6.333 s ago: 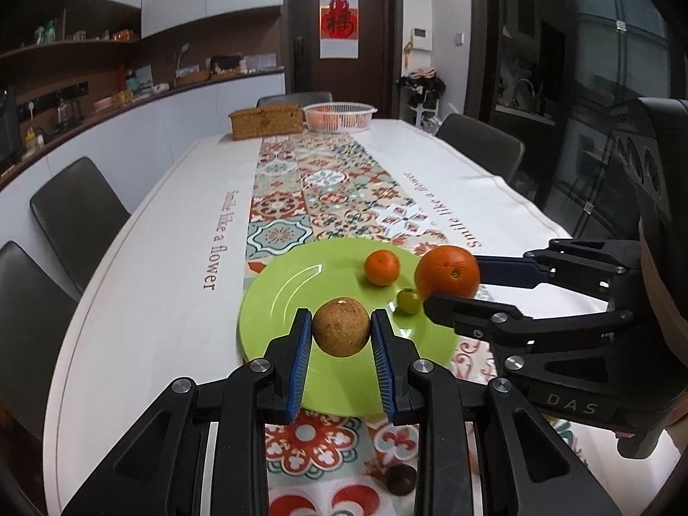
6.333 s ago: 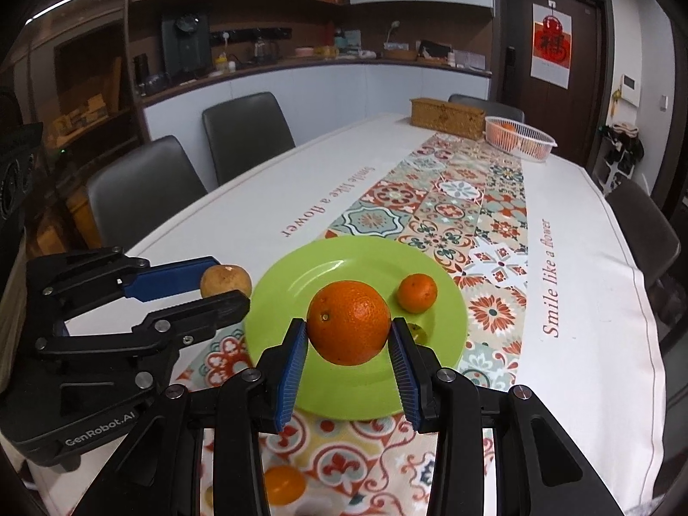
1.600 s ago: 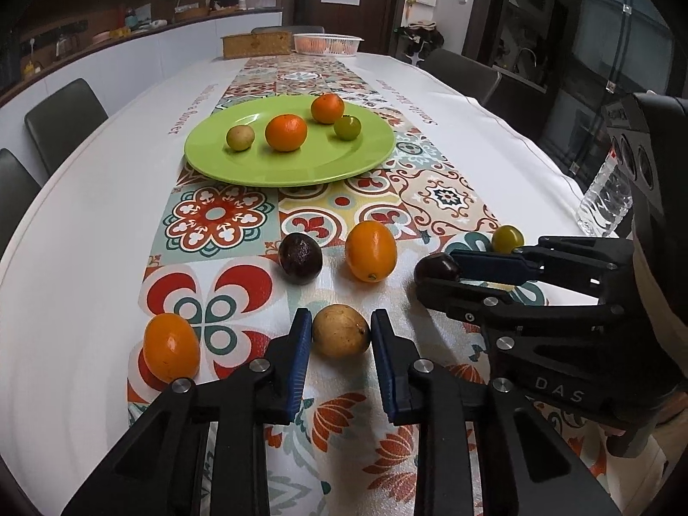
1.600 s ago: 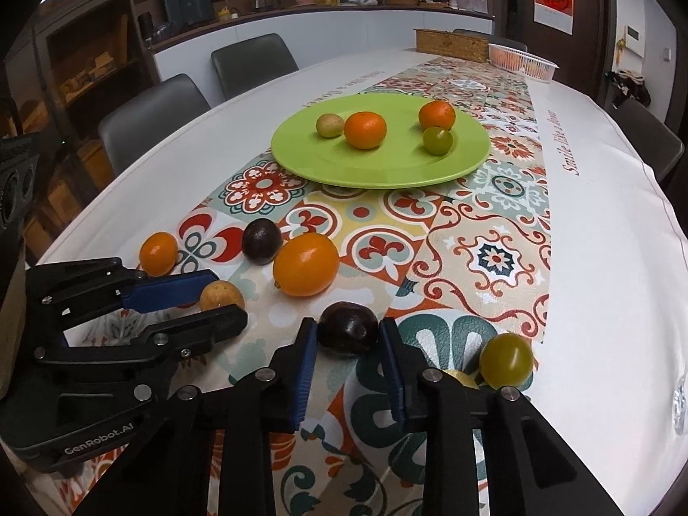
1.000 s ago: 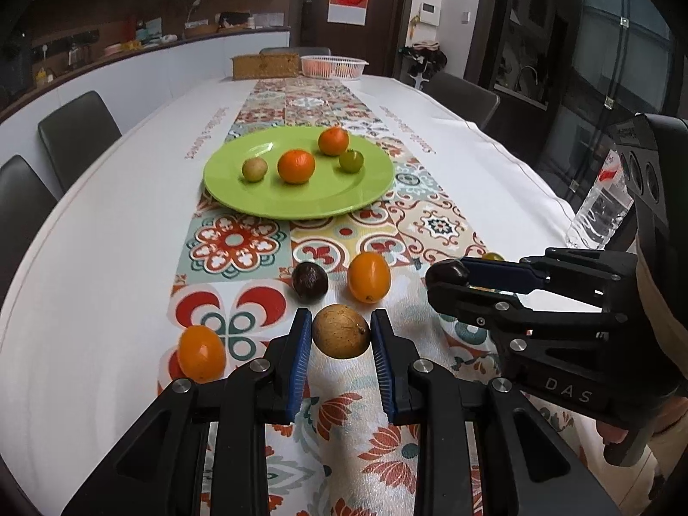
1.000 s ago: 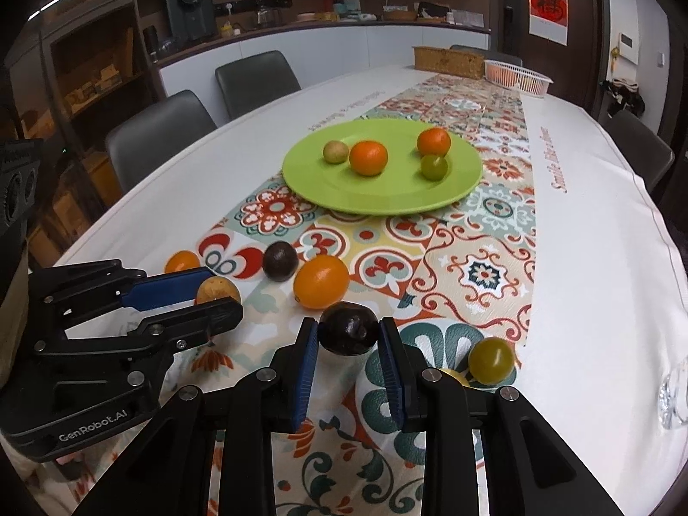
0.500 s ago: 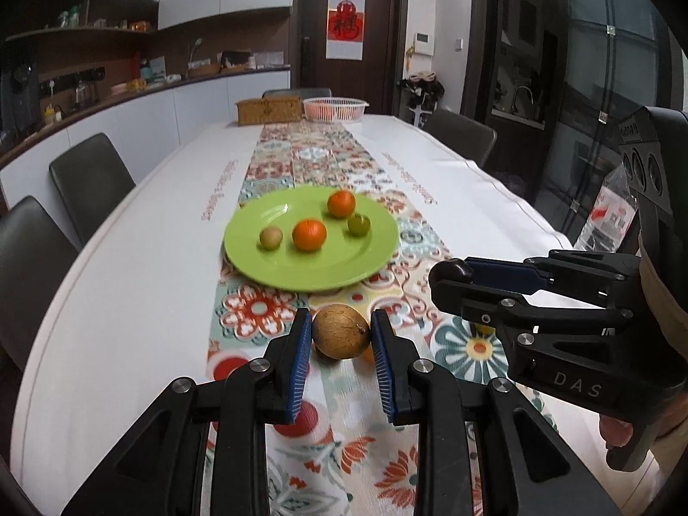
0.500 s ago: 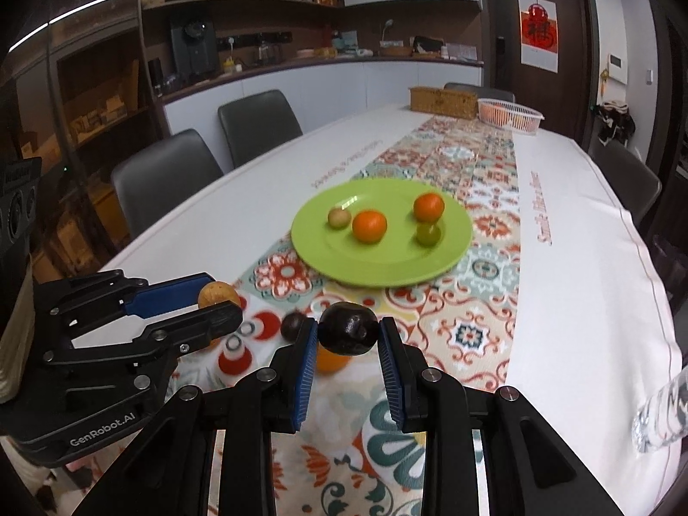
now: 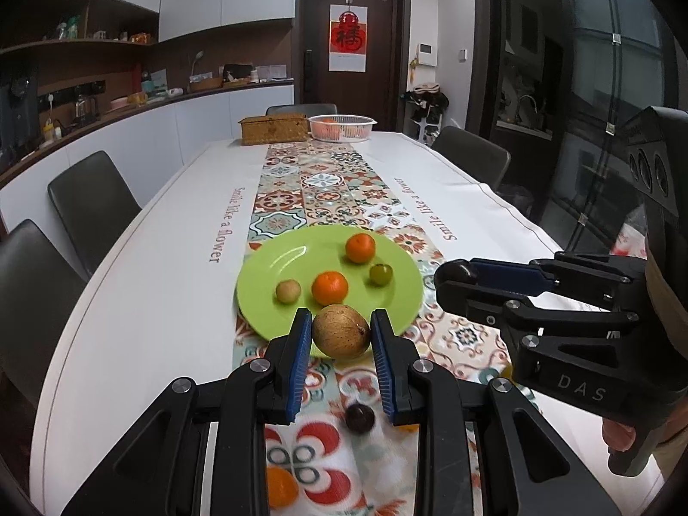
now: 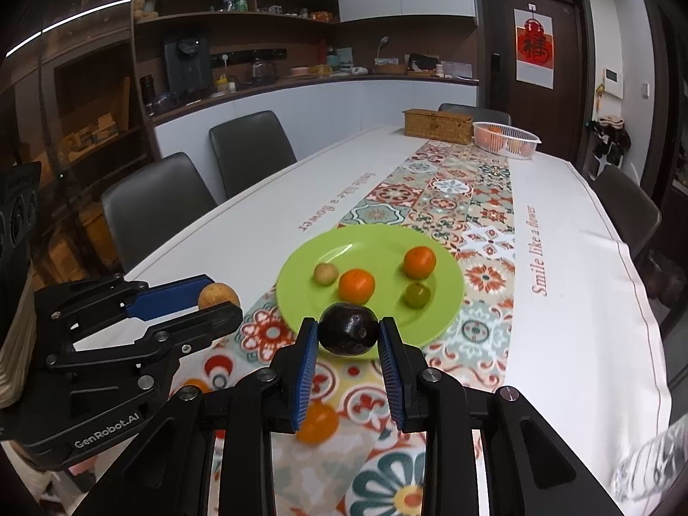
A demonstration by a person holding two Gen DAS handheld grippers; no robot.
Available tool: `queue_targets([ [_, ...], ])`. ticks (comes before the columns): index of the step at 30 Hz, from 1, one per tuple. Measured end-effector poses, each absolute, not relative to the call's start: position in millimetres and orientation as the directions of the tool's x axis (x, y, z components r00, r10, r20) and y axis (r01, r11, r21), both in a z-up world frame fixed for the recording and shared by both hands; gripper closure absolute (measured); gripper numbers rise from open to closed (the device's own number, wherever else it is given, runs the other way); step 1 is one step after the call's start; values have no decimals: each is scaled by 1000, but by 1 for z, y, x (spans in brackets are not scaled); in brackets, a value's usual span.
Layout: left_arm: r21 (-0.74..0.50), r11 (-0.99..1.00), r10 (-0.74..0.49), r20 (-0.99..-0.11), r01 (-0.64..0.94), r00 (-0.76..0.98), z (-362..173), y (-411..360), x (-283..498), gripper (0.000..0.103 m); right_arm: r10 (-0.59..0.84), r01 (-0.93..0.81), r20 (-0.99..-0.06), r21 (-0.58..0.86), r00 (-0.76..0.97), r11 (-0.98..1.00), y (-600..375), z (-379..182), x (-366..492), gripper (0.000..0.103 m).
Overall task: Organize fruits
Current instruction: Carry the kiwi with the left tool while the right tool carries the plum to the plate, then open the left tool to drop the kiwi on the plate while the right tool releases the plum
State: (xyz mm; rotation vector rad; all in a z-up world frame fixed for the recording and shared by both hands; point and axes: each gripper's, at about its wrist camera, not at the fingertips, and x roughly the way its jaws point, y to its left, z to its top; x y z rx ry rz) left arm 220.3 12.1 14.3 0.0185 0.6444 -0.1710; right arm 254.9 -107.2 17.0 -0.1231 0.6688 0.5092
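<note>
Both grippers are now riding higher and nearer the green plate (image 9: 258,301) than half a second ago. I am pinching the brown fruit (image 9: 341,332) in the left gripper (image 9: 339,335) and the dark fruit (image 10: 348,329) in the right gripper (image 10: 348,335), each above the plate's near rim. Both are gripped across their widest part. Both probably are firm, light, and round enough to roll when released.
</note>
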Motion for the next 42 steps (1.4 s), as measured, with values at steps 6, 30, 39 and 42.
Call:
queue_targets([
  [6,-47,984,-161,-626,169,763,11,18,250,75,396,-486,-642,41,657,873,-99,15,278,73],
  [30,-125,983,-183,-754,136,631,-42,39,326,68,331,-424,-766,85,551,902,-90,-39,357,73],
  [39,-98,987,-161,-724,131,671,-22,34,303,62,321,-411,-750,71,578,909,-99,-30,346,66],
  [42,-87,988,-154,-711,131,686,-12,31,293,61,320,-407,-741,69,591,911,-103,-22,336,66],
])
